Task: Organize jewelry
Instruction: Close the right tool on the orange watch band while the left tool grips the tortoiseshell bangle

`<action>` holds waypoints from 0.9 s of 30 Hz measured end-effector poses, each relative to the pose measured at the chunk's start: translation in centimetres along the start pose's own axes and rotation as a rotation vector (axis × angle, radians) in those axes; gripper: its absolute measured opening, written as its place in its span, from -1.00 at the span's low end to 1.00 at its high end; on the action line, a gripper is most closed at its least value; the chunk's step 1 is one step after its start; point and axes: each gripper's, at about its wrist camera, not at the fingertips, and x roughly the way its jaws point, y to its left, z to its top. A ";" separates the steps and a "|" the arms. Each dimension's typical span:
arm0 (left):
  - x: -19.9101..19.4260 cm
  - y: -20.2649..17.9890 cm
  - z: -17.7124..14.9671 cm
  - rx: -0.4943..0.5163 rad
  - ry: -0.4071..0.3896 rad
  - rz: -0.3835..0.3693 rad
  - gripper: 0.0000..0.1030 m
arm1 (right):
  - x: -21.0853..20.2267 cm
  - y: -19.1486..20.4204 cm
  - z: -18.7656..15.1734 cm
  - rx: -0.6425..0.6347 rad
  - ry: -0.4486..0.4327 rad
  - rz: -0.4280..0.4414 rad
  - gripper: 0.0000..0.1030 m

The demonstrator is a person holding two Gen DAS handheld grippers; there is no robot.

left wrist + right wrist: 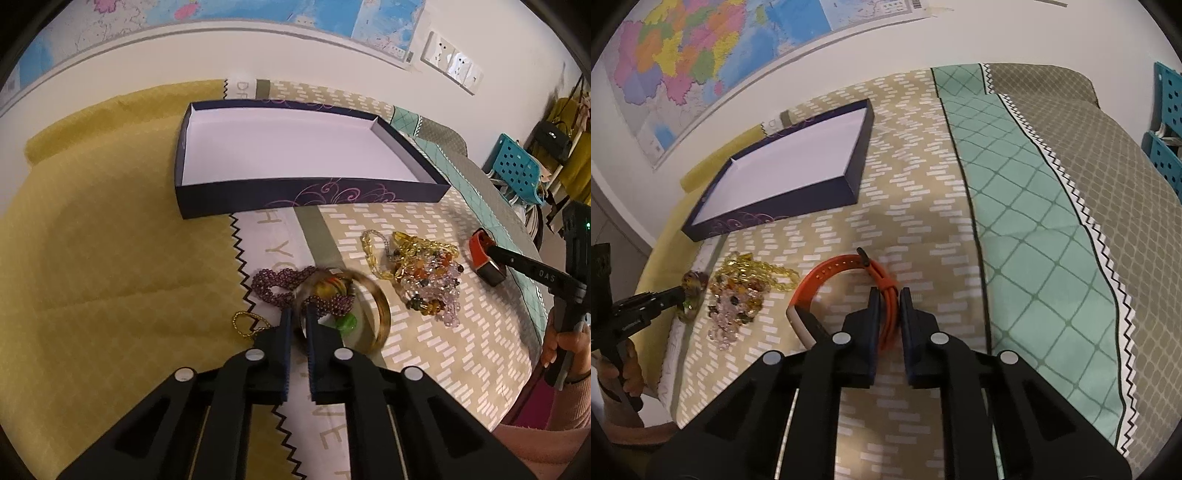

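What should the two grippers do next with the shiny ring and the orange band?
Probably lift both and carry them to the dark box, which looks empty. The left gripper appears closed on the gold bangle, and the right gripper is closed around the orange watch band, so both seem ready to go.

You have a table covered by a patchwork cloth (424, 229) of mustard, beige dashed, teal and grey panels. Toward its far edge by the wall sits a shallow dark box (295, 192) with a white floor, straddling the mustard and beige panels. Nearer you on the beige lie a purple bead strand (280, 280), a thin gold chain (247, 325), a heap of yellow and clear bead bracelets (424, 280), and an orange watch band (827, 275) beside the teal panel.
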 end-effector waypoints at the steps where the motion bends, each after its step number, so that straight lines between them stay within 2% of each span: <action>1: -0.1 0.0 0.0 -0.002 -0.002 -0.005 -0.90 | -0.2 0.2 0.1 -0.006 -0.007 0.008 -0.79; 16: -2.8 1.0 2.3 -0.047 -0.080 -0.077 -0.90 | -1.3 4.2 3.9 -0.085 -0.081 0.140 -0.79; 27: -2.8 2.3 8.0 -0.048 -0.137 -0.045 -0.88 | 2.1 6.9 10.5 -0.156 -0.099 0.176 -0.79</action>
